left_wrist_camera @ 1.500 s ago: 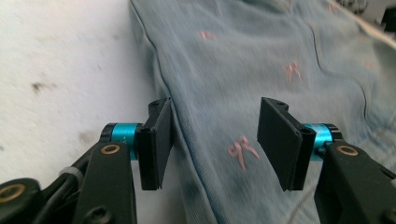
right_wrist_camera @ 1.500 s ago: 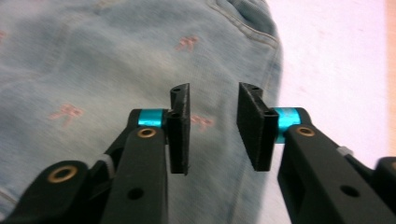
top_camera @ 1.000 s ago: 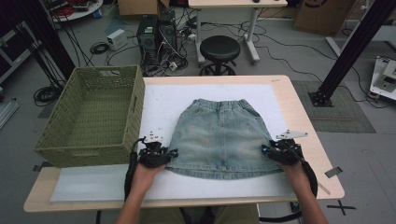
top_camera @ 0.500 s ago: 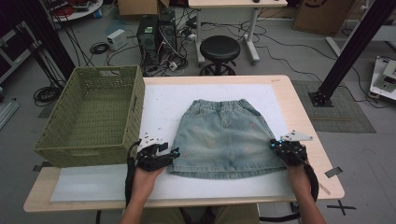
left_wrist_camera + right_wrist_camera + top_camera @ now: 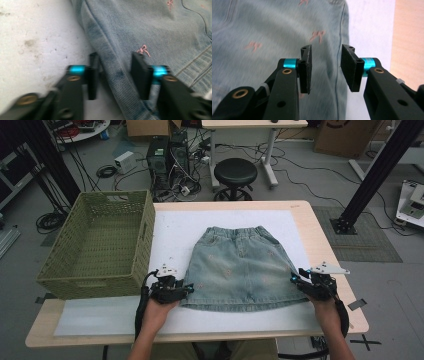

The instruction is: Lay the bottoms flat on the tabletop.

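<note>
A light blue denim skirt [image 5: 240, 265] with small pink marks lies flat on the white mat [image 5: 175, 230], waistband away from me. My left gripper [image 5: 187, 289] is at the hem's left corner. In the left gripper view [image 5: 116, 57] its jaws have just been closing and stand apart, the skirt's folded side edge [image 5: 117, 75] running between them unpinched. My right gripper [image 5: 296, 279] is at the hem's right corner. Its jaws [image 5: 325, 50] have just been opening and stand apart over the side seam of the denim [image 5: 262, 37].
A green woven basket [image 5: 145, 235], nothing in it, stands on the table's left side, close to my left hand. The wooden table edge [image 5: 330, 250] runs just right of my right gripper. Beyond the table are a black stool [image 5: 235, 172], computers and cables.
My right hand has shifted slightly to the right at the hem's corner. The left hand has stayed in place. The skirt lies as before.
</note>
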### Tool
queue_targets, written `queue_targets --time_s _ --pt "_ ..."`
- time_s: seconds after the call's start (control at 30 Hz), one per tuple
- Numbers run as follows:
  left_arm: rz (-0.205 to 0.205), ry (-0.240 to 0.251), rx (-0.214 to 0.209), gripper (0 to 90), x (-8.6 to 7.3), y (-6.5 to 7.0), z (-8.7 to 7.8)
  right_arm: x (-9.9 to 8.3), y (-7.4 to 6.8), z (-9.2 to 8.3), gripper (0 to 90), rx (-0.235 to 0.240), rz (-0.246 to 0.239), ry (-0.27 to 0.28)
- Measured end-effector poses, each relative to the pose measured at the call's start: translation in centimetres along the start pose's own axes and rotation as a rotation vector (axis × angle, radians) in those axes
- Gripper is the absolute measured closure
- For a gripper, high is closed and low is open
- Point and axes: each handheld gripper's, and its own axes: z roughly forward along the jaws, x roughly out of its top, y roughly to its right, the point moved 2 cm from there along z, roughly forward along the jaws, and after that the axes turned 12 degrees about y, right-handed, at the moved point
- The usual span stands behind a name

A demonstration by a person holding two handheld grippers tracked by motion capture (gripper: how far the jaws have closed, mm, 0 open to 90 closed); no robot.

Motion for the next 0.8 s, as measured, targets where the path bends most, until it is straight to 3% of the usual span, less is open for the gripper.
queue_targets --time_s 0.03,0.13,0.2,0.3,0.37,0.47,0.57,0.67,0.8 --pt "0.014 0.0 0.006 83.6 -0.1 0.0 0.0 -0.2 0.0 -0.2 62.6 0.005 -0.001 -0.008" --pt "0.028 0.013 0.021 85.7 -0.2 0.1 -0.3 -0.8 0.0 -1.0 62.7 0.0 0.006 -0.033" --pt "0.016 0.027 0.024 85.7 -0.3 0.2 -0.6 -1.3 -0.1 -1.5 67.1 0.005 0.005 -0.052" --pt "0.026 0.027 0.036 83.2 -0.5 0.4 -1.0 -2.0 -0.3 -2.2 85.0 0.025 -0.006 -0.093" --pt "0.019 0.032 0.044 71.3 -0.7 0.6 -1.4 -2.7 -0.6 -2.5 88.3 0.041 -0.017 -0.114" --pt "0.031 0.09 0.04 59.5 -0.6 1.0 -2.3 -2.7 -0.8 -3.0 84.9 0.032 -0.006 -0.105" --pt "0.041 0.17 0.018 53.7 -0.1 1.1 -2.8 -2.6 -1.2 -3.3 69.3 0.025 -0.005 -0.075" --pt "0.04 0.189 0.003 52.7 0.1 1.2 -2.9 -2.7 -1.4 -3.0 66.4 0.015 -0.023 -0.09" --pt "0.03 0.209 -0.006 51.6 0.4 1.3 -2.6 -2.8 -1.3 -2.5 67.3 0.012 -0.009 -0.097"
